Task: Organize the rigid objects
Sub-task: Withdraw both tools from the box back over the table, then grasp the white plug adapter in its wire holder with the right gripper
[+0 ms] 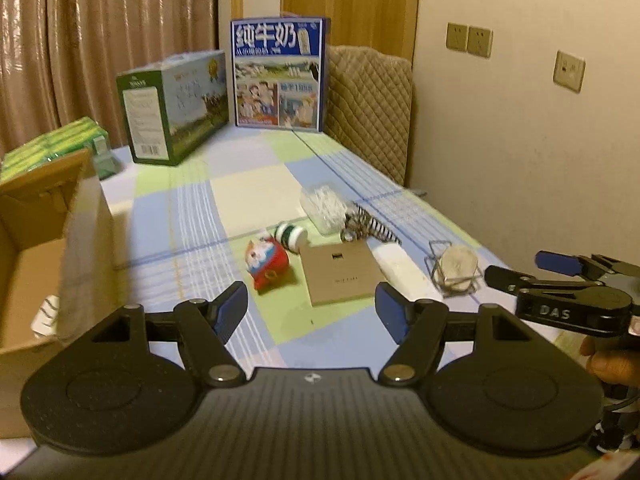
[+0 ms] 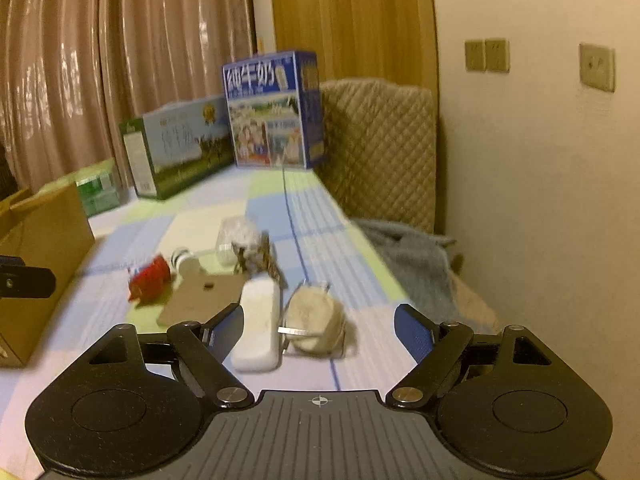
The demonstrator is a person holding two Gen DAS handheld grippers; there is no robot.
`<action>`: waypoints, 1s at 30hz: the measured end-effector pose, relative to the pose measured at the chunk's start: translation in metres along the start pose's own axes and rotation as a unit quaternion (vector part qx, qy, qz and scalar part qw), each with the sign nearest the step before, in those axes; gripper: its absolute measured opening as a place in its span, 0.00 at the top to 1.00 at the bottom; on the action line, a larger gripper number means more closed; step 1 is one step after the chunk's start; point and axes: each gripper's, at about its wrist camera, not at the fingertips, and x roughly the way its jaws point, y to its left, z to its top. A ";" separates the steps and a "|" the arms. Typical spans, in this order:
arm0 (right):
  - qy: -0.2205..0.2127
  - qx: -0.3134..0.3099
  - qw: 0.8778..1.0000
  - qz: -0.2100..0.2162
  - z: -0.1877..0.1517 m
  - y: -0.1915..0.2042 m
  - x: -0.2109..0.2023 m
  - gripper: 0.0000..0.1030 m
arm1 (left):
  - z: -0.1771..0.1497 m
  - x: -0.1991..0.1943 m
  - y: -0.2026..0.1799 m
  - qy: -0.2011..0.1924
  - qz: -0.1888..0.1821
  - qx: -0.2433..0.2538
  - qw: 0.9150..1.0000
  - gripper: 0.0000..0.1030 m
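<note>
Most of the sorting is left, I judge: red cat figurine (image 1: pixel 267 266), tan square card (image 1: pixel 342 276), white oblong case (image 2: pixel 258 328) and wire-framed round puff (image 2: pixel 316 322) lie clustered on the table (image 1: pixel 192 216). One open brown cardboard box (image 1: pixel 48 248) holds something white, unclear. Left tool (image 1: pixel 312 308) and right tool (image 2: pixel 318 330) gape empty.

Pastel blue-green-cream checked tablecloth (image 1: pixel 248 184), red toy (image 1: pixel 269 266), tan plate (image 1: pixel 340 276), blue milk carton (image 1: pixel 278 74).
</note>
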 end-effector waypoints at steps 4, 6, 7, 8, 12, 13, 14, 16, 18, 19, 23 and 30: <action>0.017 0.000 1.000 0.005 0.003 0.009 0.023 0.23 | -0.009 0.020 0.003 0.007 -0.004 0.006 1.000 0.36; 0.020 0.000 1.000 0.003 0.006 0.011 0.031 0.23 | -0.012 0.028 0.005 0.010 -0.008 0.010 1.000 0.36; 0.021 -0.001 1.000 -0.001 0.006 0.011 0.034 0.23 | -0.014 0.031 0.006 0.010 -0.009 0.011 1.000 0.36; 0.024 -0.001 1.000 -0.007 0.007 0.011 0.039 0.23 | -0.016 0.035 0.007 0.011 -0.011 0.012 1.000 0.36; 0.044 0.017 0.999 -0.018 0.007 0.005 0.057 0.23 | -0.025 0.047 0.011 0.022 -0.019 0.008 1.000 0.36; 0.048 0.022 0.998 -0.018 0.007 0.004 0.060 0.23 | -0.027 0.050 0.013 0.026 -0.021 0.004 0.999 0.36; 0.052 0.027 0.998 -0.020 0.006 0.003 0.063 0.23 | -0.028 0.052 0.014 0.028 -0.023 0.002 0.999 0.36; 0.060 0.038 0.997 -0.020 0.006 0.001 0.069 0.23 | -0.029 0.055 0.015 0.030 -0.025 0.001 0.999 0.36; 0.069 0.046 0.996 -0.022 0.005 -0.001 0.074 0.23 | -0.030 0.057 0.017 0.030 -0.030 -0.001 0.999 0.36; 0.070 0.050 0.996 -0.023 0.005 -0.002 0.076 0.24 | -0.030 0.058 0.018 0.030 -0.032 -0.002 0.999 0.36; 0.077 0.055 0.995 -0.027 0.007 -0.003 0.086 0.39 | -0.031 0.062 0.018 0.033 -0.034 -0.004 0.999 0.36; 0.085 0.046 0.995 -0.017 0.007 0.003 0.088 0.51 | -0.033 0.062 0.018 0.035 -0.036 -0.004 0.999 0.36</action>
